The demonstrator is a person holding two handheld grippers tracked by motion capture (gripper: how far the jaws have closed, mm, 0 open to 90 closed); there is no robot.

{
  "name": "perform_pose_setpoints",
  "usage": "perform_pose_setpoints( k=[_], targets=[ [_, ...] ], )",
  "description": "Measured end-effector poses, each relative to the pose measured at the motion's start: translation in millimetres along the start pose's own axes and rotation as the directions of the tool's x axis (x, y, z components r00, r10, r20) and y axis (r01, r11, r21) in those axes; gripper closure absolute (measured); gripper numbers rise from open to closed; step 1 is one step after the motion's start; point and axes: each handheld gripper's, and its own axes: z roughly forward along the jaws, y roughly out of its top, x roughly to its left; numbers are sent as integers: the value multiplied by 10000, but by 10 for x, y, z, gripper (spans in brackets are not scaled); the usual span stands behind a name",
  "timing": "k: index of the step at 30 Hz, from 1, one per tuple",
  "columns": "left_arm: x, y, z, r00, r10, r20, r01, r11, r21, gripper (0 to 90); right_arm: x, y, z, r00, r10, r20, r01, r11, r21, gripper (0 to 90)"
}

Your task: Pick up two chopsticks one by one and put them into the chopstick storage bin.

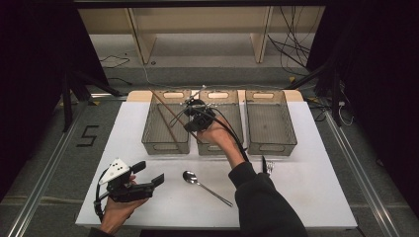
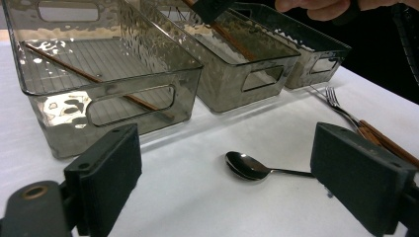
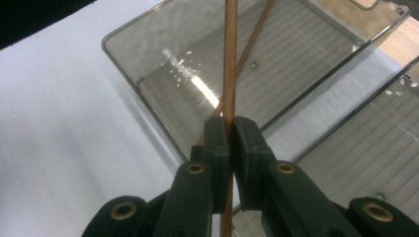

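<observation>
A chopstick (image 3: 230,59) is pinched between the closed jaws of the right gripper (image 3: 230,136) and held over the left bin (image 1: 165,123), where its mate (image 2: 94,78) lies — likely for dropping there. The left gripper (image 2: 225,182) is kept open near the spoon (image 2: 247,166).

White rectangular worktop (image 1: 306,197) is standing on grey flooring. Pale wooden shelf frame (image 1: 143,44) is standing beyond its far edge. Loose black cables (image 1: 291,47) are trailing near the frame. Black numeral "5" marking (image 1: 88,136) is showing on floor, left of worktop.
</observation>
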Motion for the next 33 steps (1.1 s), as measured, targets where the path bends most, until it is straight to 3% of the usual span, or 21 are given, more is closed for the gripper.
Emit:
perform_pose_setpoints(
  k=[19, 33],
  targets=[
    [-4, 2, 1, 10000, -46, 23, 46, 10000, -44, 117, -29, 147, 143, 9978, 667, -4, -667, 9973, -309, 854],
    [-8, 4, 0, 10000, -15, 49, 15, 10000, -25, 118, 6, 232, 211, 9964, 837, -143, -843, 9954, -458, 854]
  ],
)
